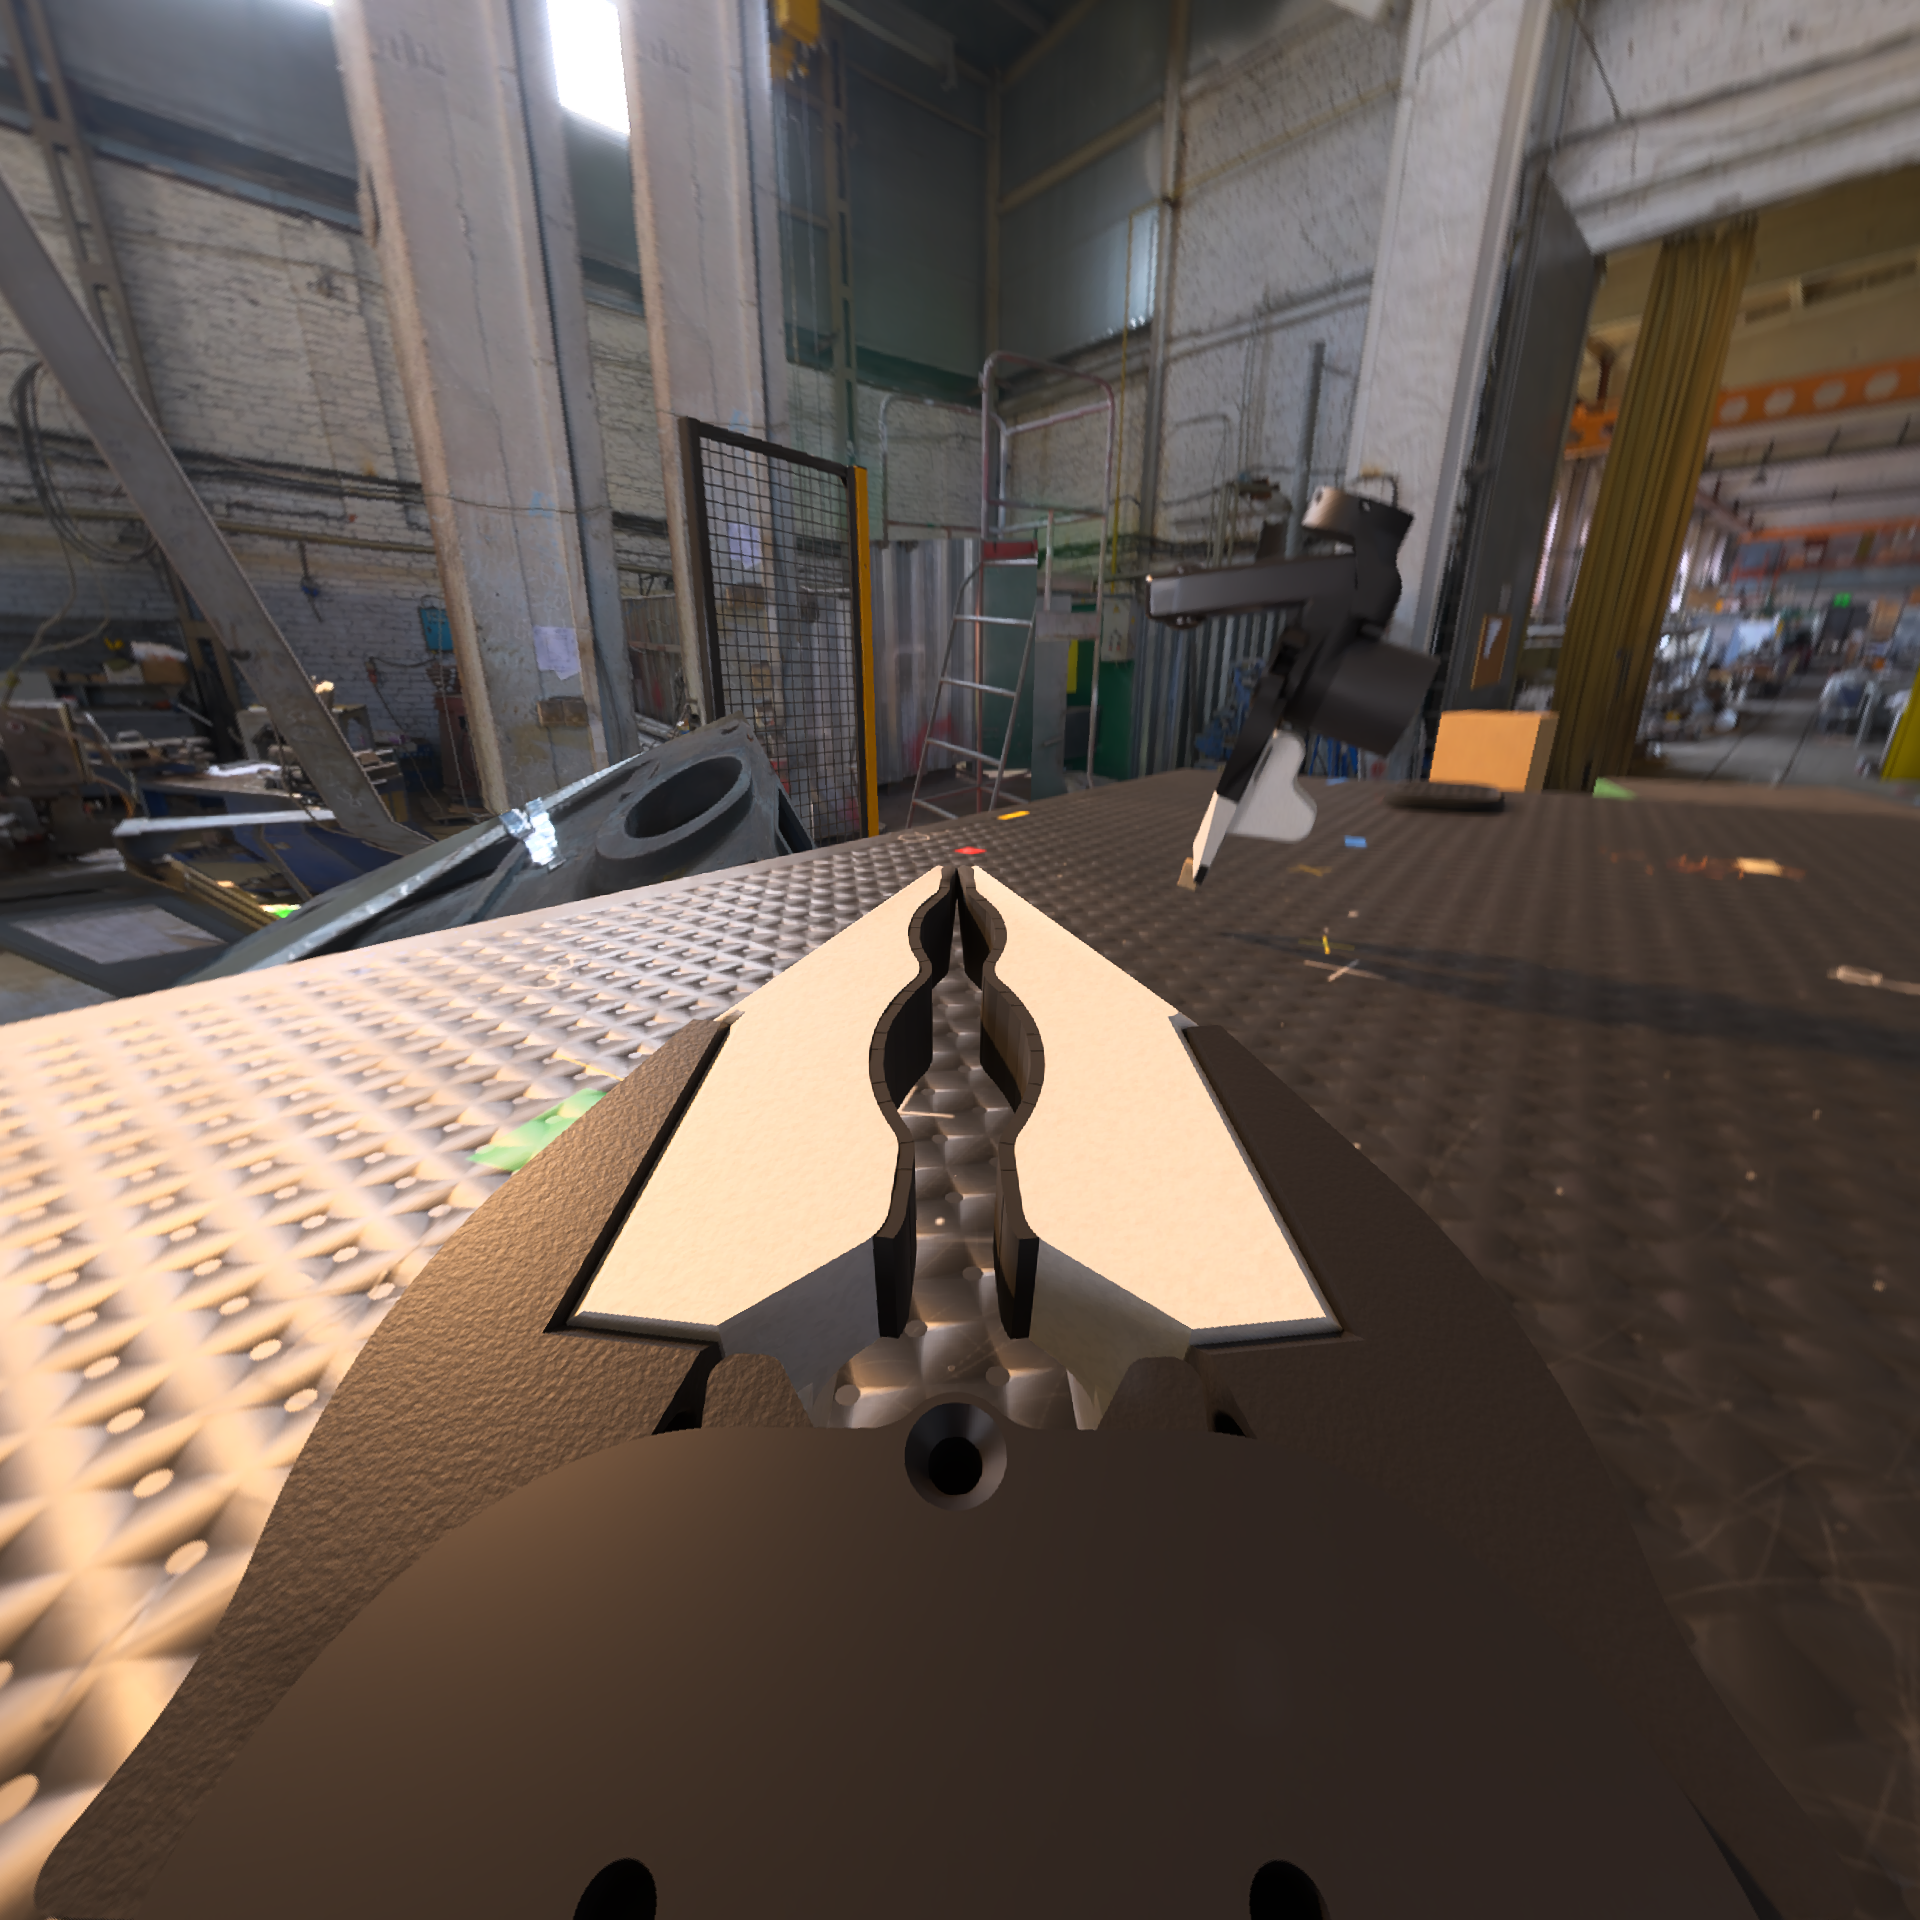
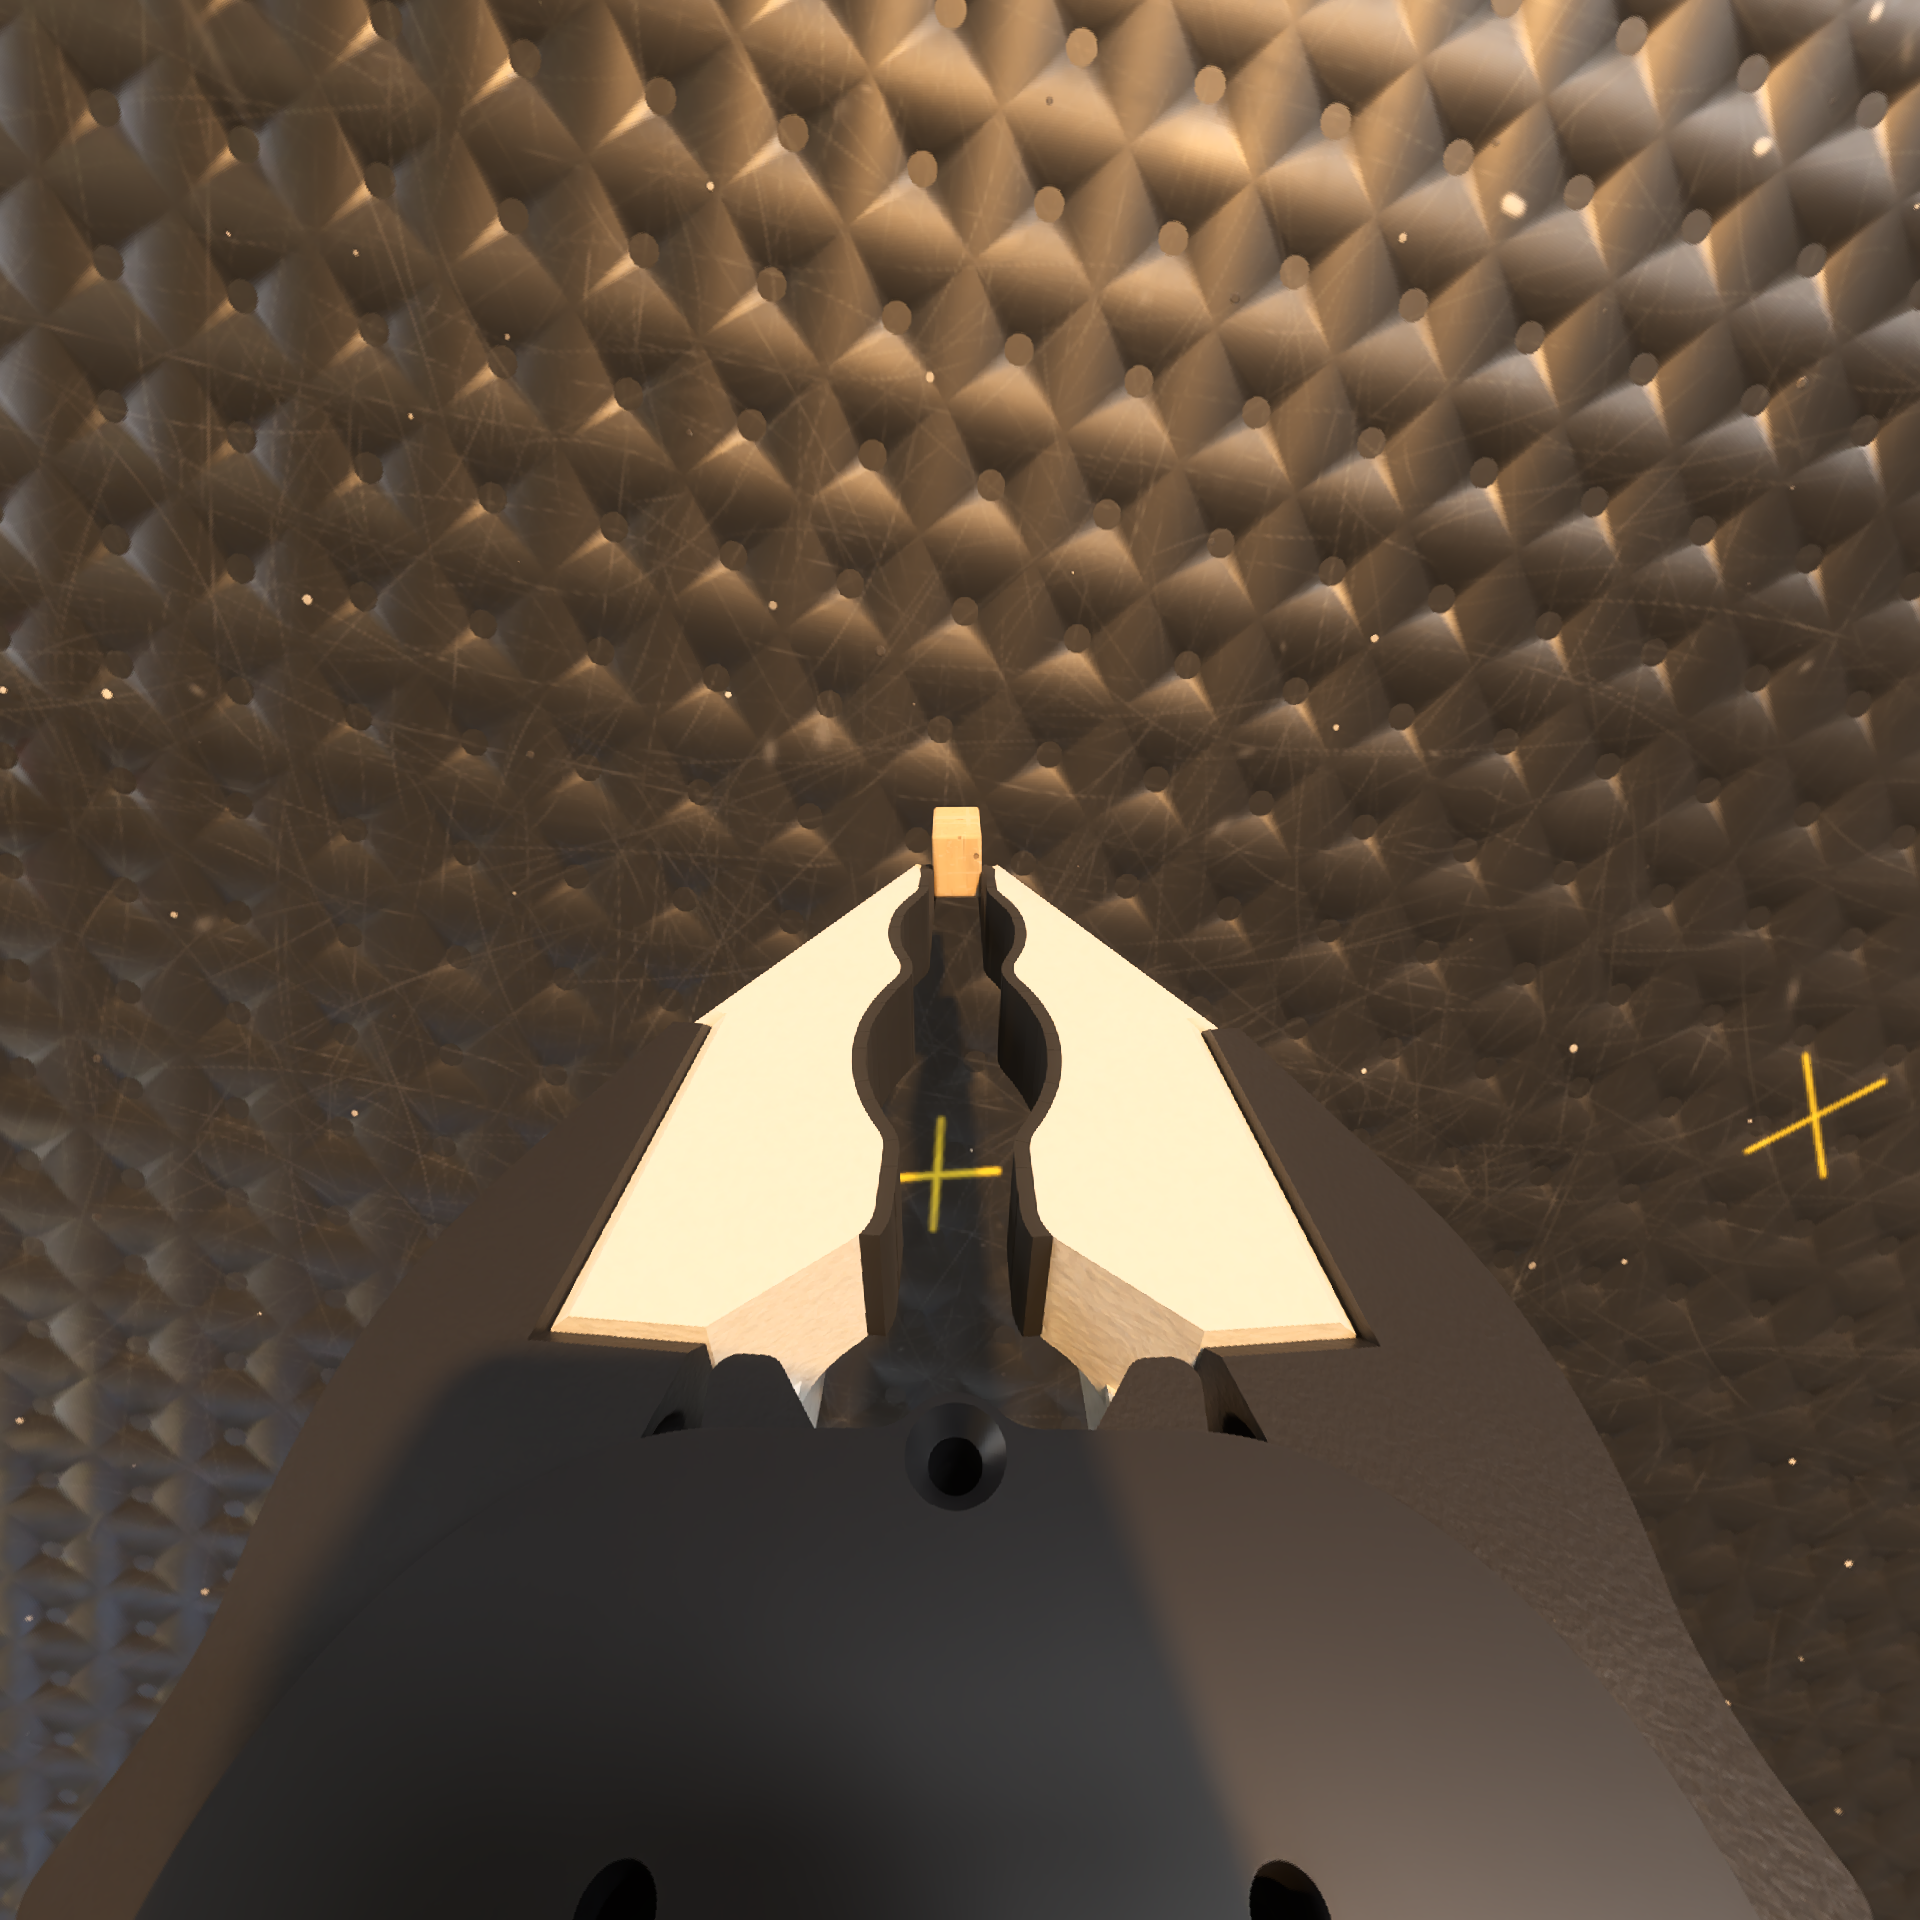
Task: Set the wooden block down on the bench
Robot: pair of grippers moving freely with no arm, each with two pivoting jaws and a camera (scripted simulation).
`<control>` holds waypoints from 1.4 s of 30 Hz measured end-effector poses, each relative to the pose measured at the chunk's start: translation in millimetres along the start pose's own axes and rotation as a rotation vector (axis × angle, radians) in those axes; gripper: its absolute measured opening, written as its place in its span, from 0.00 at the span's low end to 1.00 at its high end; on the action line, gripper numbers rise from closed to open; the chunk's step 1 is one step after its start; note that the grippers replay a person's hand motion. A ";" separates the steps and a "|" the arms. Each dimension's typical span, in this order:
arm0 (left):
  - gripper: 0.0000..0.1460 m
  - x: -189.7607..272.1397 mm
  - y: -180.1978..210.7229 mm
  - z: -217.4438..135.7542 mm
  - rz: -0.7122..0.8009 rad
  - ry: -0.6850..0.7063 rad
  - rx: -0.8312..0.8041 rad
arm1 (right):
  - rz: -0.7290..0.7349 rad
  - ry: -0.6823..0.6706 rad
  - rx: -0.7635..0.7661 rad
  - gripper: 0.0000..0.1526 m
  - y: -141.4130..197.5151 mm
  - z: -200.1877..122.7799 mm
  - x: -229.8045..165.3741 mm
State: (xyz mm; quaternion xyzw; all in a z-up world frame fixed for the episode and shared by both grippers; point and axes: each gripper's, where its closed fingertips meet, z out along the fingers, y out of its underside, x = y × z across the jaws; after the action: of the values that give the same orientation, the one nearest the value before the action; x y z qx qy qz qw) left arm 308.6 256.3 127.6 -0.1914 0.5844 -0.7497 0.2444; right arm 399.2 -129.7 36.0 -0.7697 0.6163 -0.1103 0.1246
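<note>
While the right hand-held gripper (image 2: 956, 873) pinches the wooden block (image 2: 957, 850) at its fingertips above the desk (image 2: 1351, 520), the left hand-held gripper (image 1: 957, 878) sits clenched, empty.

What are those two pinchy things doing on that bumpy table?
The right gripper is pinching a tiny pale wooden block at its fingertips and pointing it down at the dark, bumpy metal bench. In the left wrist view the block looks at or just above the surface; contact cannot be told. The left gripper is closed, holds nothing and sits low over the bench. Yellow cross marks are on the bench nearby.
</note>
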 end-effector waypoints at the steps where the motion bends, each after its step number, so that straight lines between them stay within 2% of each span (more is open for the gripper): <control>1: 0.00 3.0 1.4 1.2 0.029 0.009 -0.013 | 0.001 0.001 -0.003 0.05 0.4 -1.0 0.4; 5: 0.00 9.1 4.7 3.9 0.096 0.019 -0.037 | 0.034 -0.028 -0.026 0.05 0.7 -2.5 0.3; 15: 0.00 7.8 4.6 4.6 0.094 0.008 -0.035 | 0.129 -0.105 -0.125 0.05 1.2 10.7 1.2; 27: 0.00 5.8 3.3 5.1 0.074 0.005 -0.025 | 0.113 -0.072 -0.187 0.05 8.5 17.3 7.5; 38: 0.00 4.8 2.4 5.8 0.066 0.002 -0.019 | 0.092 -0.050 -0.192 0.05 9.0 18.7 10.2; 42: 0.00 4.3 2.2 6.0 0.066 -0.002 -0.018 | 0.031 -0.113 -0.095 0.05 -13.2 2.4 -17.9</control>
State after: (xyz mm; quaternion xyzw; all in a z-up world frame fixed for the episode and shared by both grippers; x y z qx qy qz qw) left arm 308.8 248.6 126.9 -0.1748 0.5971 -0.7357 0.2677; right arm 408.3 -109.4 37.8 -0.7701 0.6248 -0.0354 0.1239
